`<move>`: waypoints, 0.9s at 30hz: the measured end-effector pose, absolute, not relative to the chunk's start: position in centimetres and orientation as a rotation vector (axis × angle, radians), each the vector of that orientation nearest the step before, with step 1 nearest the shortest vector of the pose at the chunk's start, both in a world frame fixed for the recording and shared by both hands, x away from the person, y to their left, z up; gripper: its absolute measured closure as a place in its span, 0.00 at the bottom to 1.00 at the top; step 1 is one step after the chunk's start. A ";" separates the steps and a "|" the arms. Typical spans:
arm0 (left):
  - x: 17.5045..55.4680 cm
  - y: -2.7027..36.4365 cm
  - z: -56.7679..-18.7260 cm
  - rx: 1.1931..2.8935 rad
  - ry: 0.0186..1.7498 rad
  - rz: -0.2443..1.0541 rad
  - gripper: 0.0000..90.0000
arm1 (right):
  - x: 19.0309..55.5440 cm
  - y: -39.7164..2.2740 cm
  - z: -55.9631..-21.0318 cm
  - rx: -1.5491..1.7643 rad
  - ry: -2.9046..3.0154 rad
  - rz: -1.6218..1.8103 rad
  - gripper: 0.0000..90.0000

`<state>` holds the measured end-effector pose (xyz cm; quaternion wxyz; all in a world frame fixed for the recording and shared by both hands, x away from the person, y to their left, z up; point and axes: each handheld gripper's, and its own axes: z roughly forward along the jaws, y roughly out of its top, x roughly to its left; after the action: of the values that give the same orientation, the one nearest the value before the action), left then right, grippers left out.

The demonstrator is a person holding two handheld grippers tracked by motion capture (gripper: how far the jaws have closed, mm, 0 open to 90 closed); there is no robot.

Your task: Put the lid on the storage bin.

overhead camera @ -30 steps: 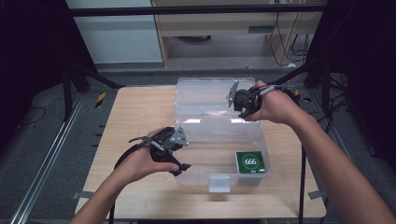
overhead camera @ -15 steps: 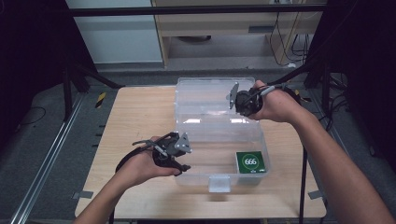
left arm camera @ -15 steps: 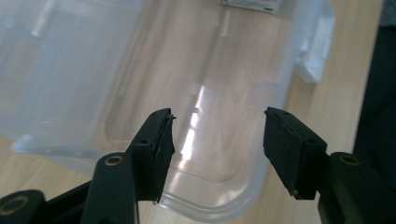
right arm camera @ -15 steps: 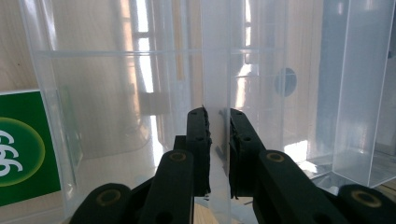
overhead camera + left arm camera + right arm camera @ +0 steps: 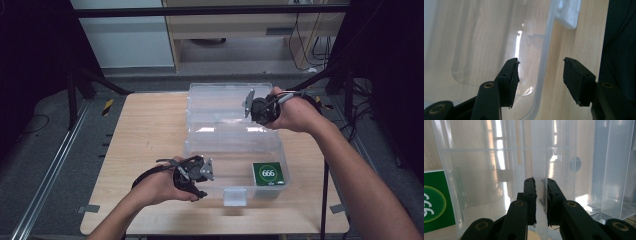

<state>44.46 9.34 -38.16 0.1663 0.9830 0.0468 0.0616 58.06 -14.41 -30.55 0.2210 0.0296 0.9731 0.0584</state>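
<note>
Two grippers at one clear plastic box (image 5: 235, 145).
High view: right gripper (image 5: 256, 109) at the far wall, left gripper (image 5: 196, 172) at the near corner. Left gripper view: jaws wide, straddling the rim (image 5: 543, 72), empty. Right gripper view: jaws clamped on an upright wall (image 5: 539, 157).

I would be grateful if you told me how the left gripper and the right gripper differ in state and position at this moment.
The left gripper has its jaws spread wide, straddling the rim of the clear plastic box without pinching it; the right gripper has its jaws nearly shut on a thin clear panel. In the high view, the left gripper sits at the box's near left side, the right gripper at its far right. Both are hand-held, with black jaws.
</note>
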 end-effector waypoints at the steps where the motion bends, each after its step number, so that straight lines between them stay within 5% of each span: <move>1: 44.5 9.3 -38.2 2.799 0.133 0.176 0.52 | 58.1 -14.4 -30.6 0.082 2.690 0.162 0.89; 9: 44.9 8.9 -39.7 2.834 0.128 0.134 0.63 | 58.1 -14.4 -30.7 0.089 2.687 0.179 0.89; 19: 45.1 8.5 -40.0 2.847 0.146 0.142 0.89 | 58.0 -14.5 -30.7 0.089 2.679 0.173 0.89; 27: 45.0 8.1 -39.9 2.872 0.140 0.159 0.92 | 57.9 -14.4 -30.6 0.076 2.681 0.170 0.90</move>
<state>44.99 8.10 -39.92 0.1305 0.9888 0.0481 0.0546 57.94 -14.40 -30.62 0.2252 0.0277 0.9720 0.0617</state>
